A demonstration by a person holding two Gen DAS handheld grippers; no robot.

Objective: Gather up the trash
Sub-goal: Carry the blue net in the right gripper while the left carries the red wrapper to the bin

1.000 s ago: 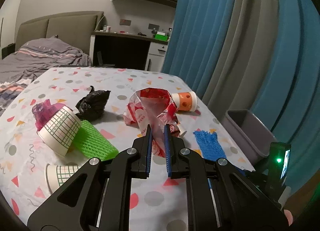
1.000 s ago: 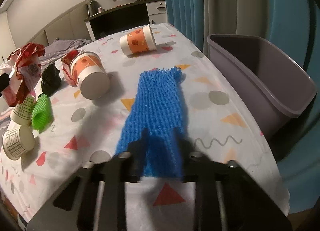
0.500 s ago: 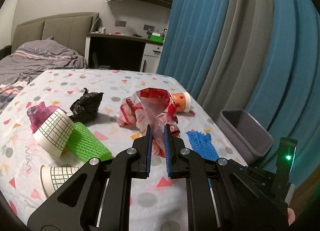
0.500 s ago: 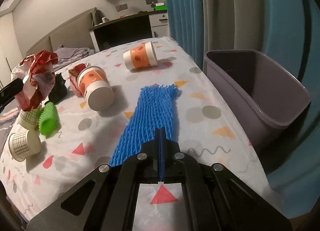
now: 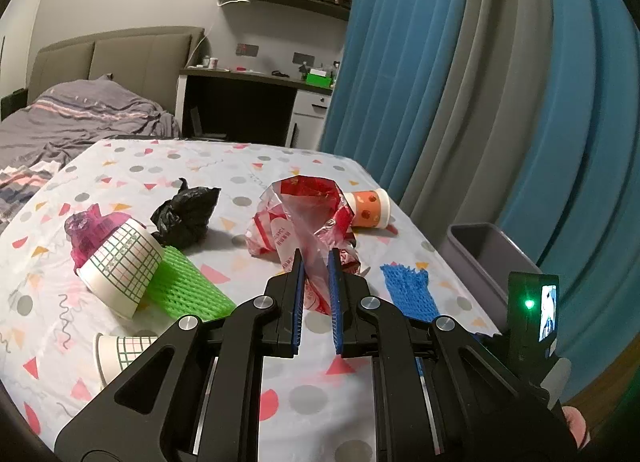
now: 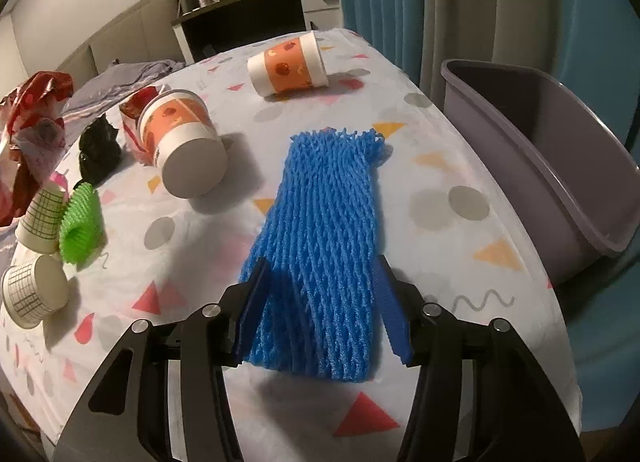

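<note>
On the patterned table [image 6: 460, 150], the blue foam net [image 6: 320, 246] is lying flat, and the right hand-held gripper [image 6: 324, 278] is hanging right over its near end with both fingers spread wide, one on each side of the net and neither pressing it. The net is stretching away from that gripper toward the far edge, with the grey bin [image 6: 552, 166] standing just off the table's right side.

Over in the left wrist view, the left hand-held gripper [image 5: 314, 268] is pinching a red and clear plastic bag [image 5: 308, 206], its blue pads drawn in narrow on the film, and the bag is rising up just ahead of the fingertips. An orange paper cup [image 5: 368, 208] is lying on its side just behind the bag.

Left of that gripper, a green foam net [image 5: 184, 286] is resting against a grid-printed cup [image 5: 120, 266], a second grid cup [image 5: 116, 350] is sitting nearer the edge, and a crumpled black bag [image 5: 186, 216] is sitting farther back. In the right view, a second orange cup [image 6: 184, 150] is lying tipped toward the camera, left of the blue net.
</note>
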